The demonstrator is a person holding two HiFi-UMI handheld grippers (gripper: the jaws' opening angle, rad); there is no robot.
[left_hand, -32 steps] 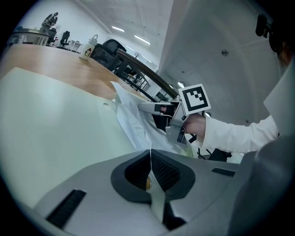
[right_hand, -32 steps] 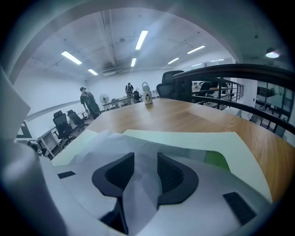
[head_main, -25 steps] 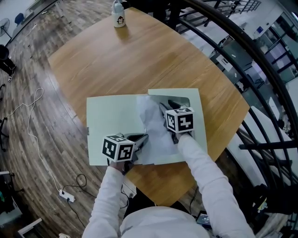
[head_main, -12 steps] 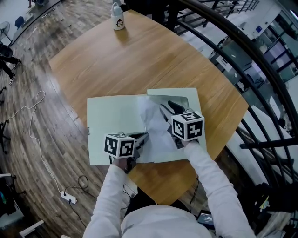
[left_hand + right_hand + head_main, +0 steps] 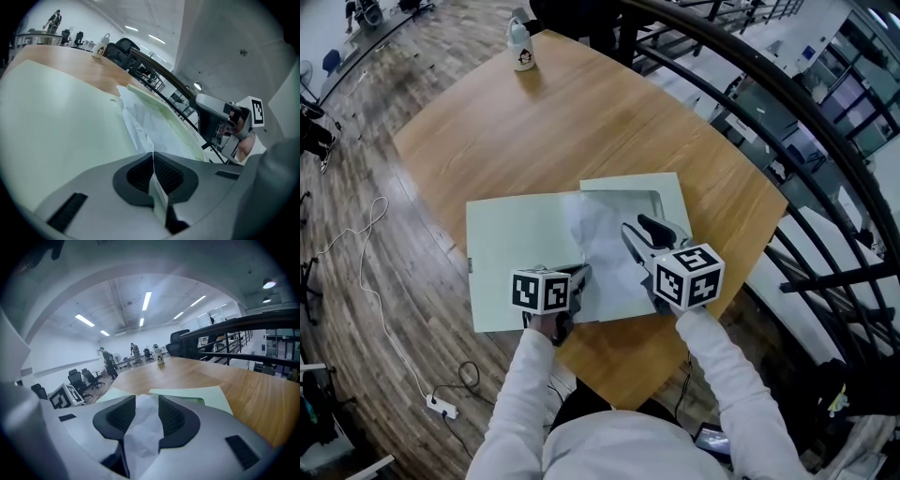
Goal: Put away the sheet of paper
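Note:
A pale green folder (image 5: pixel 511 253) lies open on the wooden table. A crumpled white sheet of paper (image 5: pixel 605 253) rests over its fold and right half. My left gripper (image 5: pixel 578 277) is at the folder's near edge, shut on the sheet's near left edge; in the left gripper view the thin paper (image 5: pixel 140 126) stands pinched in that gripper (image 5: pixel 153 174). My right gripper (image 5: pixel 642 234) hovers over the sheet's right side with jaws apart. In the right gripper view the paper (image 5: pixel 140 430) shows between the spread fingers of the right gripper (image 5: pixel 146 411), above the folder (image 5: pixel 197 394).
A small white bottle (image 5: pixel 520 52) stands at the table's far end. A black railing (image 5: pixel 787 103) curves along the right of the table (image 5: pixel 581 122). Cables and a power strip (image 5: pixel 441 403) lie on the wooden floor to the left.
My right gripper has drawn back toward me and to the right, away from the folder's far pocket. The left gripper has stayed pinched on the paper's edge.

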